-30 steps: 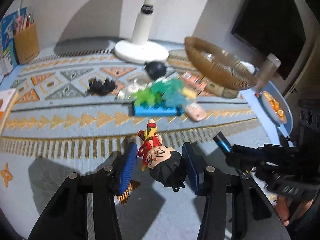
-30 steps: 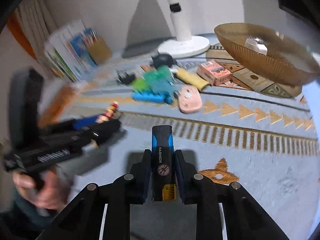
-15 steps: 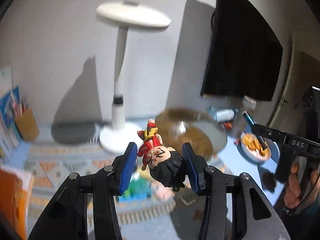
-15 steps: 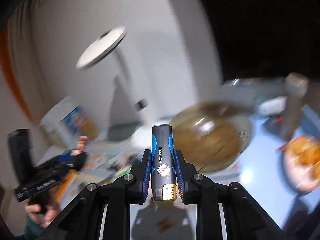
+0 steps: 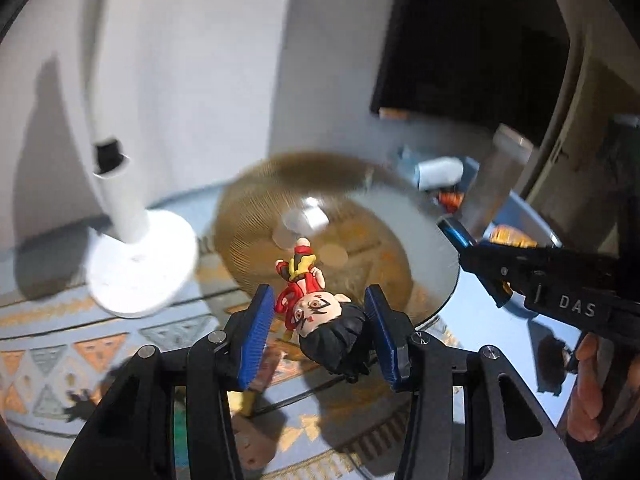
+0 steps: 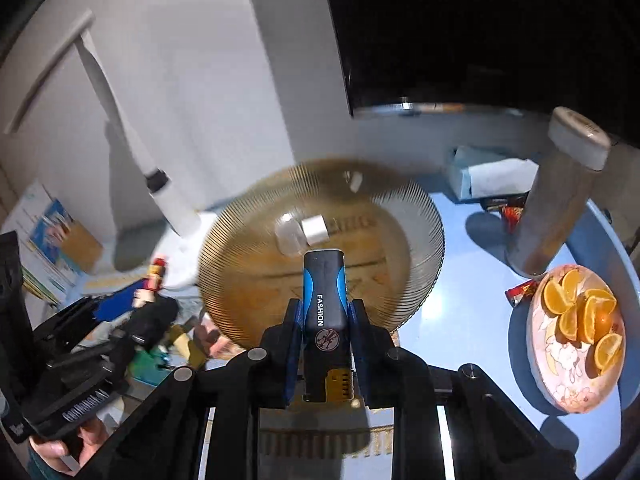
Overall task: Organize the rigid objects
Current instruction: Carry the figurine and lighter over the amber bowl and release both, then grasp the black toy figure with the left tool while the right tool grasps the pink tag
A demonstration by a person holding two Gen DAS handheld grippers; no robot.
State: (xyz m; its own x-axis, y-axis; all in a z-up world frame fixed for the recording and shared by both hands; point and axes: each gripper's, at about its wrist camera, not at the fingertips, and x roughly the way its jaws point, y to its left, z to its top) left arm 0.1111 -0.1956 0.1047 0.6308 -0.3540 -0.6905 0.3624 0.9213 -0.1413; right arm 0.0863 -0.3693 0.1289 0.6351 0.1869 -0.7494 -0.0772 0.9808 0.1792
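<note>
**Both loads over the bowl, release pending**

Left hand-held gripper (image 5: 320, 322): blue pads part-closed on a small figurine with red robe and black hair (image 5: 320, 316), head toward the camera, feet pointing at the ribbed amber glass bowl (image 5: 248, 216). Figurine hangs just short of the bowl's near rim.

Right hand-held gripper (image 6: 323, 330): closed tight on a black-and-blue lighter marked FASHION (image 6: 323, 312), upright, its tip over the bowl (image 6: 240, 280) interior. Two white blocks (image 6: 304, 234) already lie in the bowl.

Step in hand, by my reading: drop both items in. Best to go low over the bowl's centre before opening; glass bowl, hard items, so a high drop risks a chip or bounce. Release one at a time; the grippers sit near each other at the near rim. Keep off the white lamp base (image 5: 140, 268) left of the bowl.

Versus a second ago: both grippers were low over the patterned mat, bowl far off to the right; now the bowl fills both views. Grips unchanged.
</note>
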